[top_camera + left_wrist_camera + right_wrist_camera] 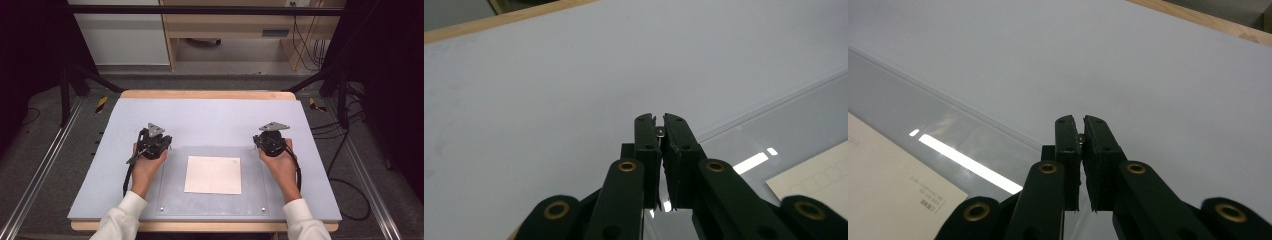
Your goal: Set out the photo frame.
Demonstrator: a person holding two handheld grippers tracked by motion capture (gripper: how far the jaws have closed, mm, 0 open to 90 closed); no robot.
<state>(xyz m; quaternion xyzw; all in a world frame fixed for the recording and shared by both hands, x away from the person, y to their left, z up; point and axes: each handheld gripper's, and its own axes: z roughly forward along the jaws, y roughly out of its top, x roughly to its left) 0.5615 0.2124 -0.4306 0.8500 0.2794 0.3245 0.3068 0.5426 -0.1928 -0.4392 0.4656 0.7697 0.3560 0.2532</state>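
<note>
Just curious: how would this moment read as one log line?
left tongs: shut, empty | right tongs: shut, empty | paper sheet: flat under clear plate

Pale lavender-grey mat [210, 120], cream paper sheet [213, 174], black grippers, white sleeves [122, 217], light wooden table edge [200, 94]

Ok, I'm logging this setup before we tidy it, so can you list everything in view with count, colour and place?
Table: one, light wood edge, under everything.
Mat: one, pale blue-grey, covers the tabletop.
Clear sheet: one, transparent with small studs at its corners, on the near middle of the mat.
Paper: one, off-white with faint print, lying flat at the clear sheet's middle.
Cupboards: white and light wood, on the floor beyond the table.
Cables: several, black, on the floor at right.
Left gripper: one, black, jaws shut, at the clear sheet's far left corner.
Right gripper: one, black, jaws shut, at the far right corner.
Hands: two, white sleeves, each holding a gripper.
</note>
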